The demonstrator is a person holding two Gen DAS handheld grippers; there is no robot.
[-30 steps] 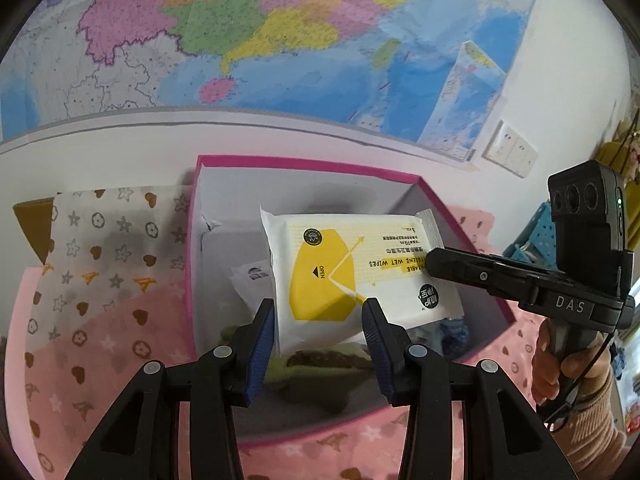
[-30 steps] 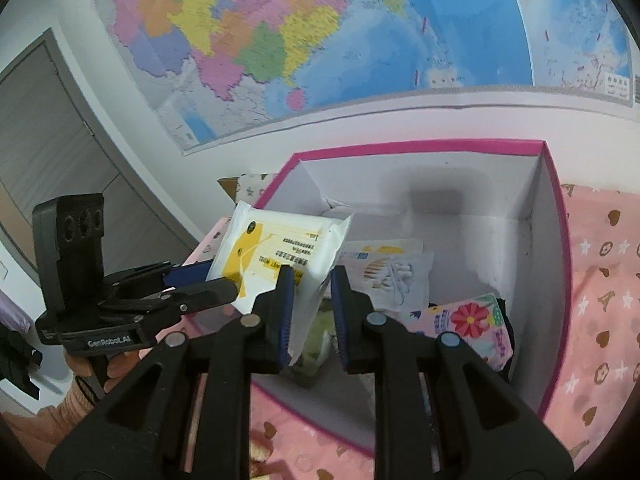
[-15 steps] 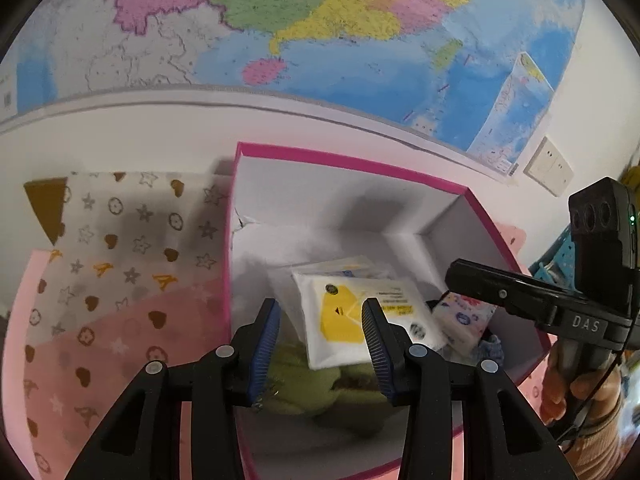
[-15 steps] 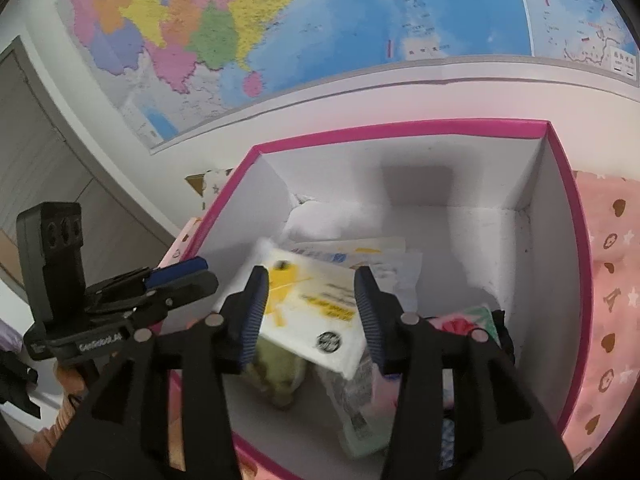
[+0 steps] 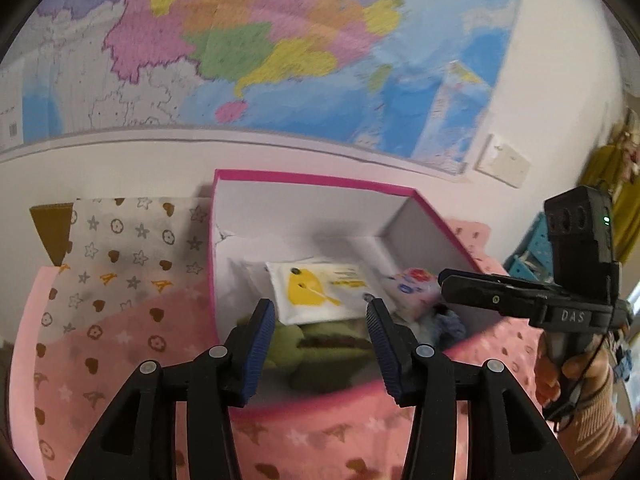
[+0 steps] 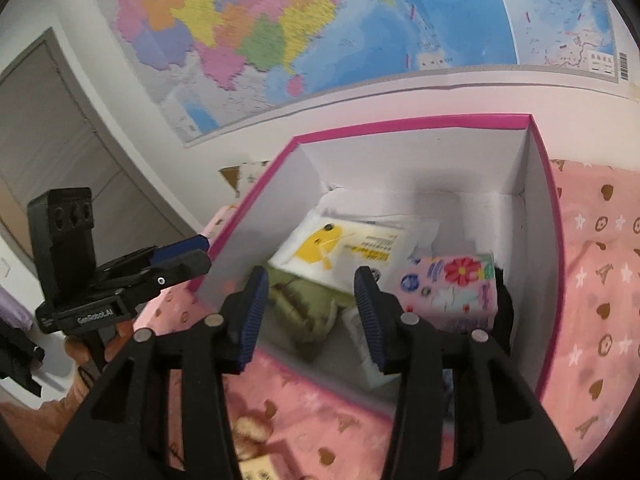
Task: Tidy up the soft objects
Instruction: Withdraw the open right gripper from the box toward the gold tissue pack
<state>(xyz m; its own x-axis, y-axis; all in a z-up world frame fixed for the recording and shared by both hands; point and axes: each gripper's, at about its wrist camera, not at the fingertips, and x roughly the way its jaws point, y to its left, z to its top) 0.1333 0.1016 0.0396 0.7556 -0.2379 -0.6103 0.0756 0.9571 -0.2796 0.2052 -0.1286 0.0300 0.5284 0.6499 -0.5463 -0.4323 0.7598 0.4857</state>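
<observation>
Two grippers hang over one pink-rimmed box [image 6: 408, 124] that sits on a pink patterned blanket [image 5: 120, 336] against the wall under a big map [image 5: 256, 48]. Inside the box, the white-and-yellow wet-wipes pack [image 6: 344, 248] lies flat toward the back left corner, overlapping a green plush toy [image 6: 308, 308] at the front; a flowered pink tissue pack [image 6: 452, 292] leans by the right wall. Left gripper [image 5: 320, 312] is empty, its jaws opening with nothing between the pads; right gripper [image 6: 308, 288] is also empty, jaws partly apart above the toy. The wipes pack looks light but slick, a soft pouch that would sag, so its short sealed edge seems the best hold. The plush should squash easily and tolerate a pinch anywhere on its body.
</observation>
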